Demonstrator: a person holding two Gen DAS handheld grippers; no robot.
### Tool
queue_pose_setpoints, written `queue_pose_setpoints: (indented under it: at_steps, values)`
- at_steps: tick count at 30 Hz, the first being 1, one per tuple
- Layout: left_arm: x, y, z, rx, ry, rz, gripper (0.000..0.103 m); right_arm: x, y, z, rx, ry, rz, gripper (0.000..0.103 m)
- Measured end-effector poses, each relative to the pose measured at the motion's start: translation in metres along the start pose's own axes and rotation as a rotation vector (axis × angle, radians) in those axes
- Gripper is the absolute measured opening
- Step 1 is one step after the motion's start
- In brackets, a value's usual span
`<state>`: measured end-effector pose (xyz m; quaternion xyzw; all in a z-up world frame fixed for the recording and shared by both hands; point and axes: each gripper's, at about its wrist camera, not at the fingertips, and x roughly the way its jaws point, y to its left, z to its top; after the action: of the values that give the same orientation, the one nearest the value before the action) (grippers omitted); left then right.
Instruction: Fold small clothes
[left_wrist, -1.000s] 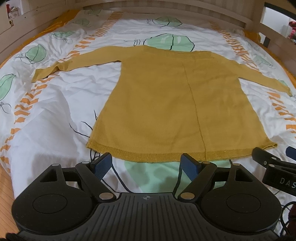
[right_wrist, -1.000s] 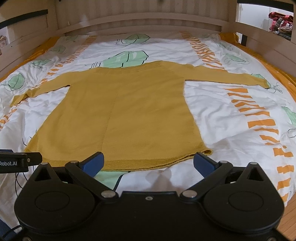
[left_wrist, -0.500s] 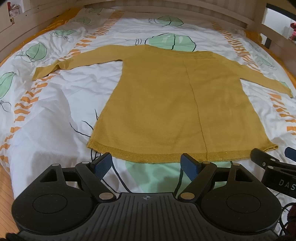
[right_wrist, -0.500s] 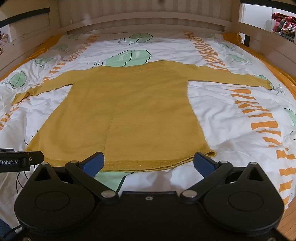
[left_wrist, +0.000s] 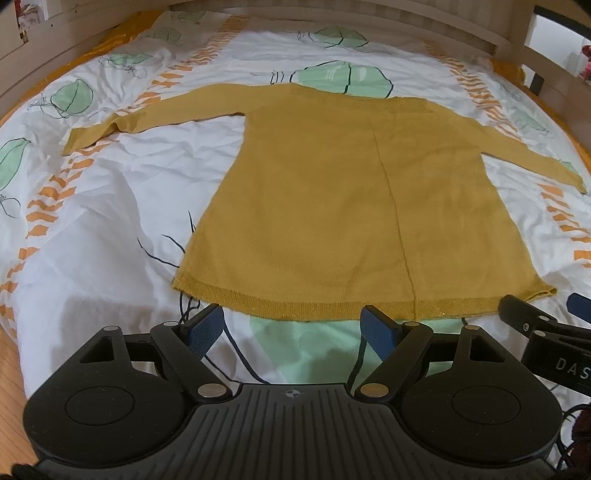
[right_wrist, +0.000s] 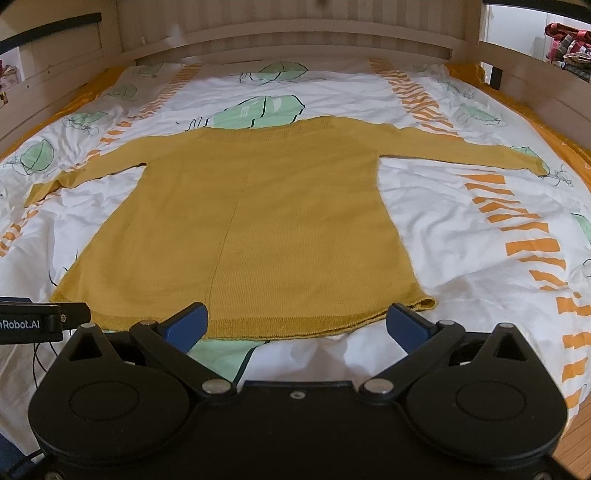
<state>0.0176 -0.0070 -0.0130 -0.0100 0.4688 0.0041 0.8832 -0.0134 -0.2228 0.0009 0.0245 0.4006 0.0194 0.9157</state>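
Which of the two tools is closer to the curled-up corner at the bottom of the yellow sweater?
Right. The right tool has one finger just beside the curled corner; the left tool sits toward the opposite hem corner, both open.

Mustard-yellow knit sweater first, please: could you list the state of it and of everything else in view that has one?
Mustard-yellow knit sweater: unfolded, lying flat, both sleeves spread outward, hem nearest the grippers.
White leaf-print bed cover: spread over the bed, wrinkled, under the sweater.
Left gripper: open, empty, just short of the hem.
Right gripper: open, empty, at the hem, not gripping it.
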Motion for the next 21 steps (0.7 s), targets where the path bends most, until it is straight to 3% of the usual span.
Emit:
queue_pose_setpoints:
  at_steps: [21]
  values:
    - [0.016,-0.004,0.006,0.006,0.060,0.007,0.081,0.016,-0.003,0.004,0.019,0.049,0.033,0.102]
